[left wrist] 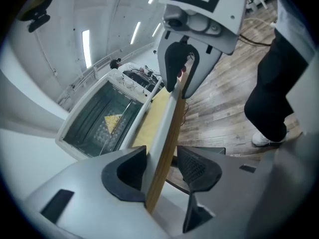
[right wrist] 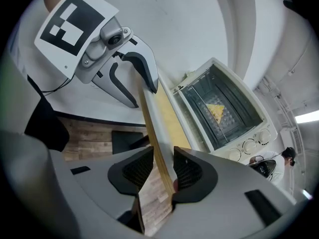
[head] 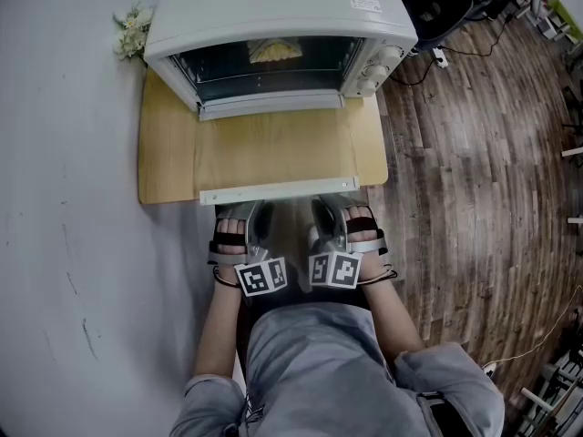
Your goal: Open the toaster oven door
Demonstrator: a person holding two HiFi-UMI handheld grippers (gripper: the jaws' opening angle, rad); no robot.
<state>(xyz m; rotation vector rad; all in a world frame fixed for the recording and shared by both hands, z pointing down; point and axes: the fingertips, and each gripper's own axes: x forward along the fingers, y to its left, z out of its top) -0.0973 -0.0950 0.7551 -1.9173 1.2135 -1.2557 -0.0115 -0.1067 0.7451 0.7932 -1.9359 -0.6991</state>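
The white toaster oven (head: 273,7) stands at the back of a wooden table (head: 164,153). Its glass door (head: 273,148) lies folded down flat, with the white handle bar (head: 278,190) along the front edge. My left gripper (head: 244,215) and right gripper (head: 335,212) sit side by side at that bar. The left gripper (left wrist: 159,171) straddles the door's edge (left wrist: 167,133), with a plain gap at one pad. The right gripper (right wrist: 163,172) has the same edge (right wrist: 152,128) between its pads with a little slack. A yellow piece of food (head: 273,53) lies on the rack inside.
Control knobs (head: 378,66) line the oven's right side. A small bunch of flowers (head: 132,30) lies at the table's back left corner. To the right is wood plank flooring (head: 474,153) with a black object and cables (head: 437,3). A pale surface (head: 64,198) fills the left.
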